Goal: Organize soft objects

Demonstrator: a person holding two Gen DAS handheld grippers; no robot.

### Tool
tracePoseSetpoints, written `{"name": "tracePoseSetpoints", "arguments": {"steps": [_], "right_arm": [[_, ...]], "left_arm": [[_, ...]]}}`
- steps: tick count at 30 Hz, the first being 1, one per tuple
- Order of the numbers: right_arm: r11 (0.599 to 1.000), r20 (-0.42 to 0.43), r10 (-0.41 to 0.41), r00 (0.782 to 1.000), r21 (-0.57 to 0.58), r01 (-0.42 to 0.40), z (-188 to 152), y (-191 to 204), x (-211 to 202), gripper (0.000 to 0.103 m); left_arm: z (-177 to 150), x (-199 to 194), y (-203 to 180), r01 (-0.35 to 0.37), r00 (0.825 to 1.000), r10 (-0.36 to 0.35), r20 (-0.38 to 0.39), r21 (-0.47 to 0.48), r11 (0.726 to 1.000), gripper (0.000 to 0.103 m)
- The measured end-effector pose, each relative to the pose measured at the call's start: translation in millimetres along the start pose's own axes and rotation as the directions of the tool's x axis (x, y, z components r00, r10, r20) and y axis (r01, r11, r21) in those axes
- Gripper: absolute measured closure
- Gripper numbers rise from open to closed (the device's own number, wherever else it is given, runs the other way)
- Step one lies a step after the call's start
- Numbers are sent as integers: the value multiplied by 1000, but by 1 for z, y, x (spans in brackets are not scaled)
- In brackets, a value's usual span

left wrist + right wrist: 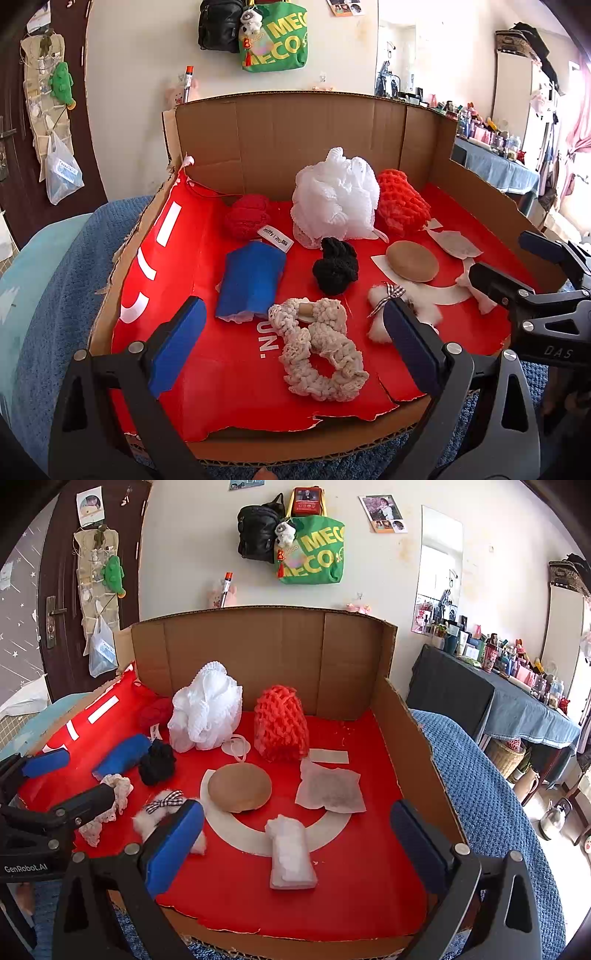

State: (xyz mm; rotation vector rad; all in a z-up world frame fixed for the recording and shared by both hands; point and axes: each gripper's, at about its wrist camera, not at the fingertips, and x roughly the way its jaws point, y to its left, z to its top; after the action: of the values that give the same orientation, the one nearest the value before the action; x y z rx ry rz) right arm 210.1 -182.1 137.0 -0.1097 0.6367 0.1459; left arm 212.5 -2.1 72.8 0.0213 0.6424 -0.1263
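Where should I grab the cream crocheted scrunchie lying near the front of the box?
Grip one side of the cream scrunchie's ring band, the tongs straddling it from above with one finger through the centre hole. It lies flat on the red liner, so nothing is exposed for a side-on approach. The left tongs, open, hover nearest it.

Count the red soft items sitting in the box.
2. A dark red knitted ball sits at the back left, beside the white mesh pouf. An orange-red chunky knit piece sits right of the pouf, near the back wall. Others may hide behind the pouf.
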Motion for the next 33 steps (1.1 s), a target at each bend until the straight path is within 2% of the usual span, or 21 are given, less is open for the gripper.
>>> {"name": "tracePoseSetpoints", "arguments": {"steps": [33], "right_arm": [[1000, -4, -8, 1000, -3, 8, 0, 0, 0, 0]], "left_arm": [[1, 0, 1, 1, 1000, -1, -3, 0, 1000, 5]]}}
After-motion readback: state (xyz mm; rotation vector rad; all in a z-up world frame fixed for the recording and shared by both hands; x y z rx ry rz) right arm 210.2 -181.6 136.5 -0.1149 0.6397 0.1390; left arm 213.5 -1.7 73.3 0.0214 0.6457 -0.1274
